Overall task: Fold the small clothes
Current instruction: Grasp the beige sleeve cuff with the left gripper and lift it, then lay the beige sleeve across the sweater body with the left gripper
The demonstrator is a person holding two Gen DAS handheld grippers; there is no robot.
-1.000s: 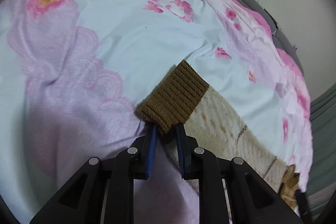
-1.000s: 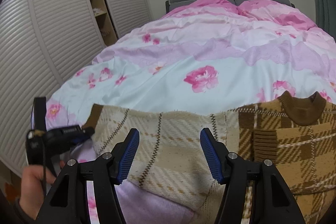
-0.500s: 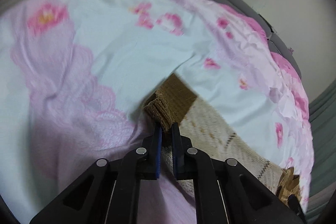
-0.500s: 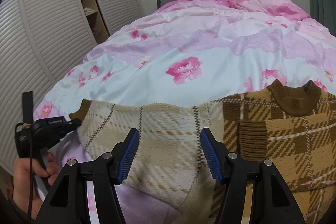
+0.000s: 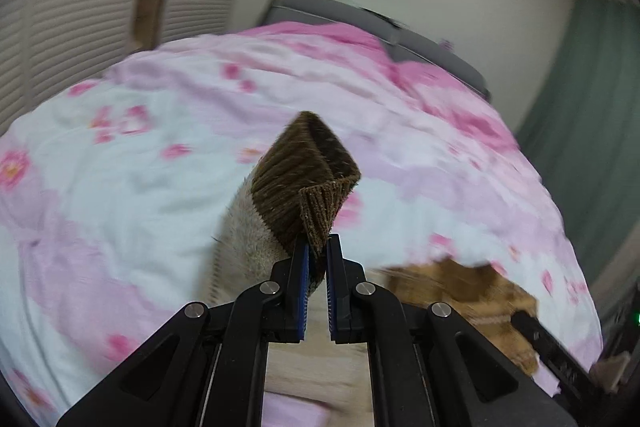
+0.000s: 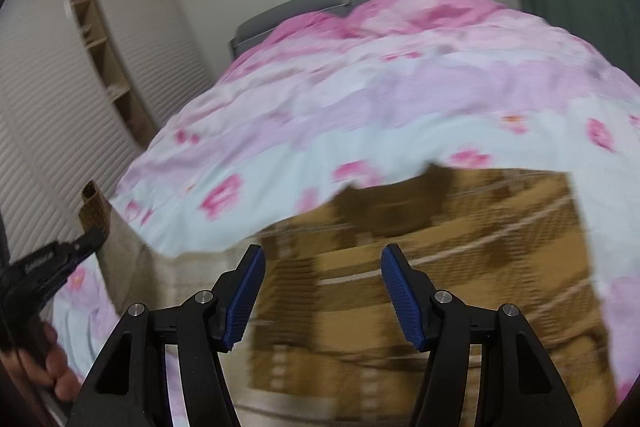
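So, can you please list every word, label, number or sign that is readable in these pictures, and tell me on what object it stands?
White lettering on the black body of the left tool, seen in the right wrist view: one short word, too blurred to read.
Plaid sweater: no text visible.
Floral duvet: no text visible.
Nothing else carries readable text.

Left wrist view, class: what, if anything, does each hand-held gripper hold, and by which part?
The left hand-held gripper is shut on the sweater sleeve by its brown ribbed cuff. The right hand-held gripper is open and holds nothing.
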